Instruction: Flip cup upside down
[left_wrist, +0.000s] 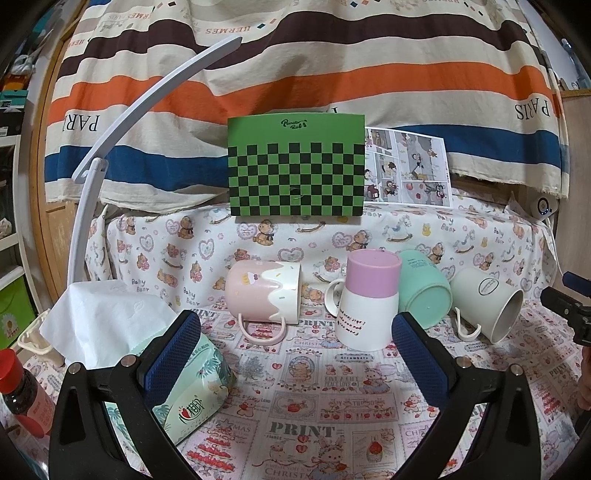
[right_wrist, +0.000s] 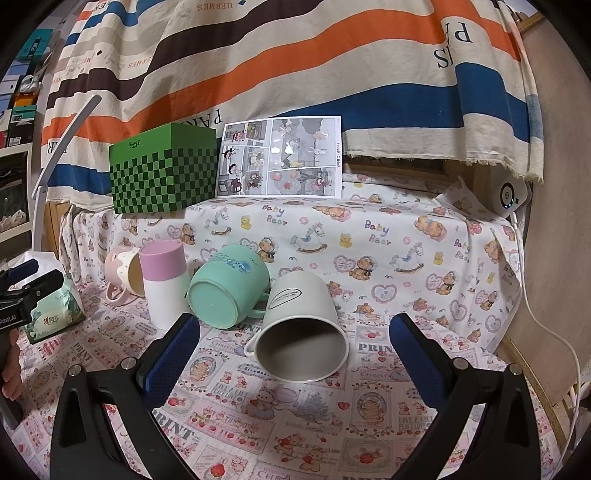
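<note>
— What are the two hand-held grippers doing?

— The left hand-held gripper (left_wrist: 295, 347) is spread wide with nothing between its blue pads; the right hand-held gripper (right_wrist: 295, 347) gapes just as wide, also holding nothing.

— And the cups?

— Just ahead of the right one, a white mug (right_wrist: 301, 330) lies on its side on the printed surface (right_wrist: 295, 424), mouth toward the camera. Touching its left, a mint mug (right_wrist: 225, 286) lies tipped, base showing. Beside that a pink-and-white cup (left_wrist: 369, 299) stands mouth down. Farthest left, a pink drip-glaze mug (left_wrist: 264, 291) lies sideways, handle on the cloth.

— Anything else?

— A tissue pack (left_wrist: 192, 391) by the left finger, a green checkered box (left_wrist: 295, 166) behind.
</note>
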